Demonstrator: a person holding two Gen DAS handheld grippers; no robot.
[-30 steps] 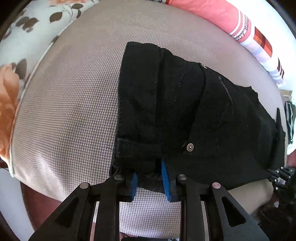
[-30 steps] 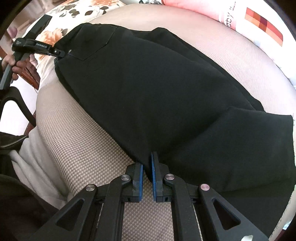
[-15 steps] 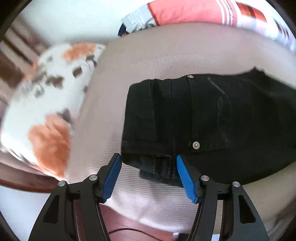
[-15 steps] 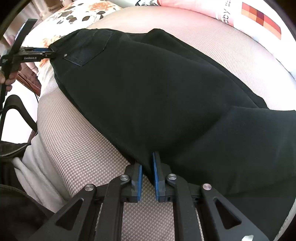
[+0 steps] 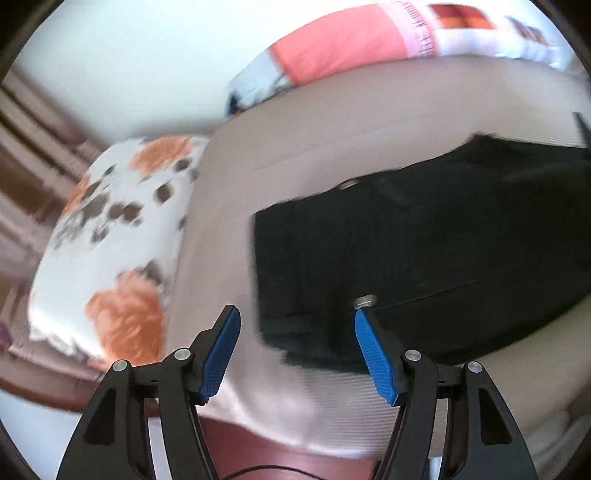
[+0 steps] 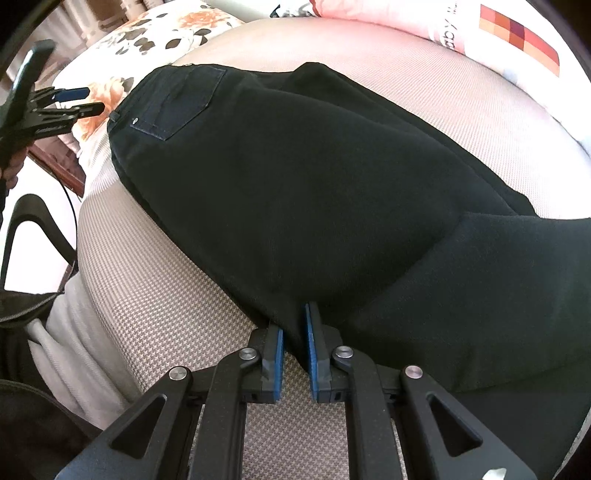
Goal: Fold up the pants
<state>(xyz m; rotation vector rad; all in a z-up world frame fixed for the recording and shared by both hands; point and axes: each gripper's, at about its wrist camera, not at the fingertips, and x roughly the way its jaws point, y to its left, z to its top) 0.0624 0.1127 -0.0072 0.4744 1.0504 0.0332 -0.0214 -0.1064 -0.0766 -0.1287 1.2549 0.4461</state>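
Pants (image 6: 314,192) run off frame, right gripper (image 6: 294,334) jaws clamped on them, left gripper (image 5: 295,325) jaws opening, empty.

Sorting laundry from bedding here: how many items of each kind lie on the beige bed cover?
Black pants: 1
Floral pillow: 1
Pink patterned pillow: 1
Total: 3

- Support: bed (image 6: 155,295) with beige houndstooth-weave cover.
- Black pants (image 6: 314,184) lie flat across it, waistband far left, legs running right.
- Floral pillow (image 5: 110,240) at the far-left edge.
- Pink-and-white pillow (image 6: 461,33) along the far side, right.
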